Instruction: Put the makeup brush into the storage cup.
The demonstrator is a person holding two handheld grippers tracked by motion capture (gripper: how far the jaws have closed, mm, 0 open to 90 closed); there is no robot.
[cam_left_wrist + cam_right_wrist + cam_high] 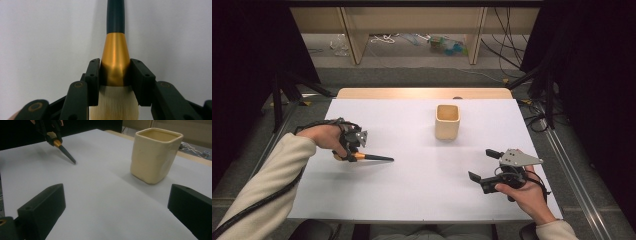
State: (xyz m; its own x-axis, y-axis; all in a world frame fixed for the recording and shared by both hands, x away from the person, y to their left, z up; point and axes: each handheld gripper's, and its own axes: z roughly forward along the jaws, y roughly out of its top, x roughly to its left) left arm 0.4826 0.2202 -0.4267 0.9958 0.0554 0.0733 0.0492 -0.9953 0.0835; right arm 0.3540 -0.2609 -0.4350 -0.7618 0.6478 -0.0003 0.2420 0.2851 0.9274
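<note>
A makeup brush (368, 157) is clamped at its gold ferrule by the left gripper (349, 150), while the right gripper (484, 165) is held wide, near a cream cup (447, 121).

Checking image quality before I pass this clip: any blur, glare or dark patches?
High view: table evenly lit, surroundings dark. Left gripper view: brush ferrule shows soft glare, near bristles slightly soft. Right gripper view: jaws blurred up close, cup fairly sharp.

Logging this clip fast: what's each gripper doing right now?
Left gripper: shut on the brush, at its gold collar.
Right gripper: open, holding nothing, facing the cream cup.
</note>
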